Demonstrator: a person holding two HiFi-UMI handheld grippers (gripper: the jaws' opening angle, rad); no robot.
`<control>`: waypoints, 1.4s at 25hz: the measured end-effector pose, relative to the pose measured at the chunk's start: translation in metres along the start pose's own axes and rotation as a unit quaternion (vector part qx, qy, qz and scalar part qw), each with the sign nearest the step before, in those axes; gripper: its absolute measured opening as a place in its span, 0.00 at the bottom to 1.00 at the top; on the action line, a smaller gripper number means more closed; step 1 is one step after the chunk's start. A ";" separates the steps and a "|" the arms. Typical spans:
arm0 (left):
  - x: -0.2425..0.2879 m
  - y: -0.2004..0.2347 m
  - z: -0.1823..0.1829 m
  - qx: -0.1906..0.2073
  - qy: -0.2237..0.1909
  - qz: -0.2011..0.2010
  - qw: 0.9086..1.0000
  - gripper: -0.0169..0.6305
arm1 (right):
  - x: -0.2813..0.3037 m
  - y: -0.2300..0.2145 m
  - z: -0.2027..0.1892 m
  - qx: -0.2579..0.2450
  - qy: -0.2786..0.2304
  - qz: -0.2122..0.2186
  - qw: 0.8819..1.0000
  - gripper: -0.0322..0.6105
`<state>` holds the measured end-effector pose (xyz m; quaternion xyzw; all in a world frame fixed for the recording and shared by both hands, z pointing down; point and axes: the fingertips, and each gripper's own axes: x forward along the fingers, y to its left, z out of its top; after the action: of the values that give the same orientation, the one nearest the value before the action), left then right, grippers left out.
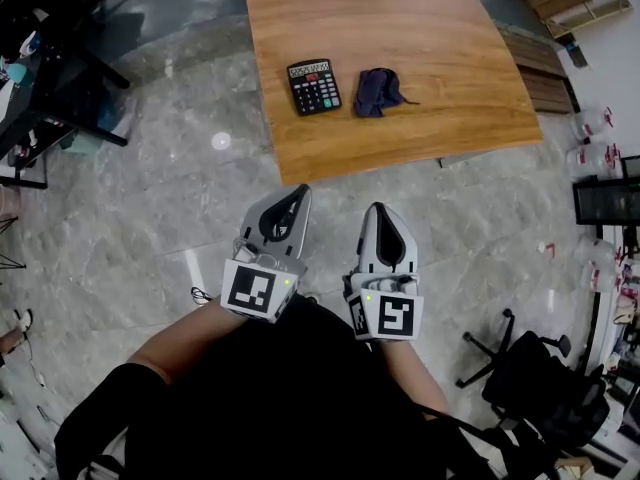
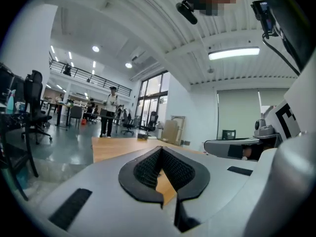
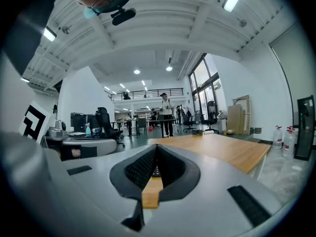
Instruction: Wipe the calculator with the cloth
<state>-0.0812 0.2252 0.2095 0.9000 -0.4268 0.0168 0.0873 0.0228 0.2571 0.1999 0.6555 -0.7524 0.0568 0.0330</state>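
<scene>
Left hand-held gripper (image 1: 299,192) and right hand-held gripper (image 1: 379,209) were shut, empty; soft cloth (image 1: 378,92) looked best pinched by its bunched top.

Item counts: singles on the desk, tools in pairs.
One desk (image 1: 420,38), one calculator (image 1: 314,86), one cloth (image 1: 378,92). Two hand-held grippers in total: left hand-held gripper (image 1: 302,192) and right hand-held gripper (image 1: 379,209). Two marker cubes, one per gripper: marker cube (image 1: 258,290) on the left, another (image 1: 388,316) on the right. One black office chair (image 1: 545,383) at lower right of head view. In right gripper view, two clear bottles (image 3: 277,141) side by side on the floor and one standing person (image 3: 165,113).
</scene>
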 end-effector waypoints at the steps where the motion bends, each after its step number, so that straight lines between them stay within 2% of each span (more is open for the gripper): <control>1: 0.013 0.015 0.002 -0.007 0.002 0.001 1.000 0.04 | 0.020 0.001 0.003 -0.003 0.002 0.002 1.000 0.07; 4: 0.049 0.054 0.005 -0.020 0.017 0.001 1.000 0.04 | 0.072 0.005 0.012 -0.010 0.014 0.007 1.000 0.07; 9: 0.092 0.105 0.006 -0.014 0.029 0.004 0.999 0.04 | 0.137 0.010 0.016 -0.023 0.028 0.008 0.999 0.07; 12: 0.111 0.124 -0.001 -0.001 0.035 0.001 0.999 0.04 | 0.165 0.010 0.014 -0.021 0.033 0.012 0.999 0.07; 15: 0.128 0.134 -0.007 -0.015 0.043 0.006 0.999 0.04 | 0.192 0.006 0.007 -0.013 0.042 0.020 0.999 0.07; 17: 0.139 0.140 -0.013 -0.027 0.047 0.014 0.998 0.04 | 0.210 0.003 -0.006 -0.008 0.052 0.030 0.998 0.07; 19: 0.152 0.146 -0.025 -0.020 0.055 0.015 0.998 0.04 | 0.226 -0.002 -0.024 -0.005 0.068 0.039 0.997 0.07; 23: 0.182 0.167 -0.060 -0.023 0.091 0.030 0.995 0.04 | 0.261 -0.016 -0.063 -0.004 0.099 0.052 0.994 0.07; 30: 0.226 0.193 -0.131 -0.040 0.145 0.061 0.987 0.04 | 0.305 -0.048 -0.138 -0.005 0.148 0.071 0.986 0.07; 35: 0.247 0.208 -0.172 -0.066 0.180 0.076 0.979 0.04 | 0.341 -0.065 -0.181 -0.010 0.172 0.087 0.981 0.07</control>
<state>-0.0773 -0.0633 0.4342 0.8395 -0.4713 0.1564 0.2206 0.0353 -0.0630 0.4244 0.5673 -0.7904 0.1636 0.1632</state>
